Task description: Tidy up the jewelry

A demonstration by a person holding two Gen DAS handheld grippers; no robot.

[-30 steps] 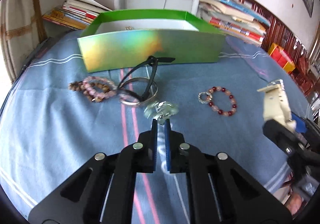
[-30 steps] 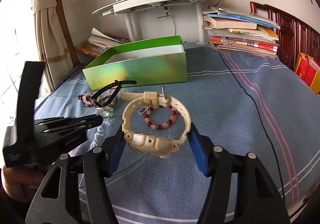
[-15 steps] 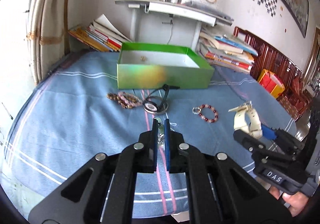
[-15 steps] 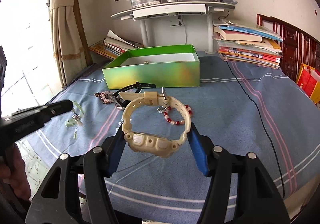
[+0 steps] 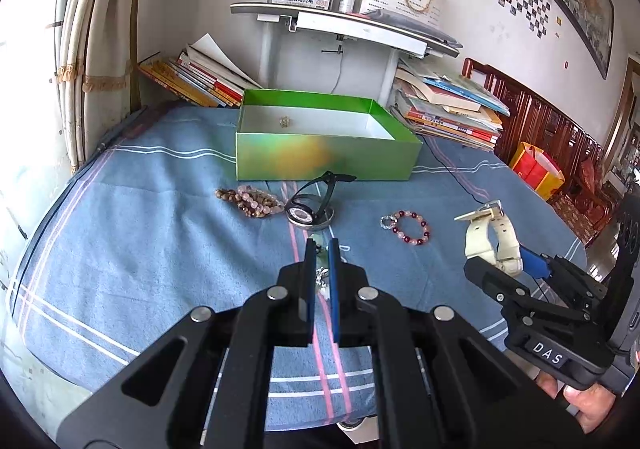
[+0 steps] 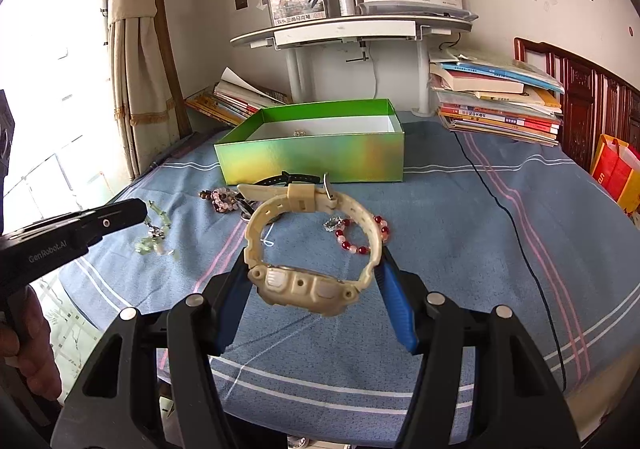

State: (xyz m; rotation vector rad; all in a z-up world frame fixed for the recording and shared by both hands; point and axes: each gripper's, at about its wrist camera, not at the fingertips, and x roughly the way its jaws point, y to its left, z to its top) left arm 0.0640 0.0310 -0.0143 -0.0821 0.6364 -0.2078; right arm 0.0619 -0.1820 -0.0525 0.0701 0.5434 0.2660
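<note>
My left gripper [image 5: 321, 245] is shut on a pale green bead necklace [image 6: 154, 235] that dangles from its tip above the blue cloth. My right gripper [image 6: 312, 261] is shut on a cream wristwatch [image 6: 308, 249], held in the air; the watch also shows in the left wrist view [image 5: 494, 239]. A green open box [image 5: 326, 155] stands at the back with one small trinket [image 5: 284, 122] inside. In front of it lie a pink and brown bead bracelet [image 5: 250, 201], a black watch [image 5: 314, 205] and a red bead bracelet [image 5: 408, 227].
The blue striped cloth [image 5: 140, 233] covers the table. Book stacks lie at the back left [image 5: 200, 77] and back right [image 5: 444, 105]. A white shelf stand [image 5: 344, 29] rises behind the box. A black cable [image 6: 508, 217] runs across the right side.
Both grippers have lifted up and back from the table. The left one has carried the green necklace up off the cloth; the right one keeps the cream watch.
</note>
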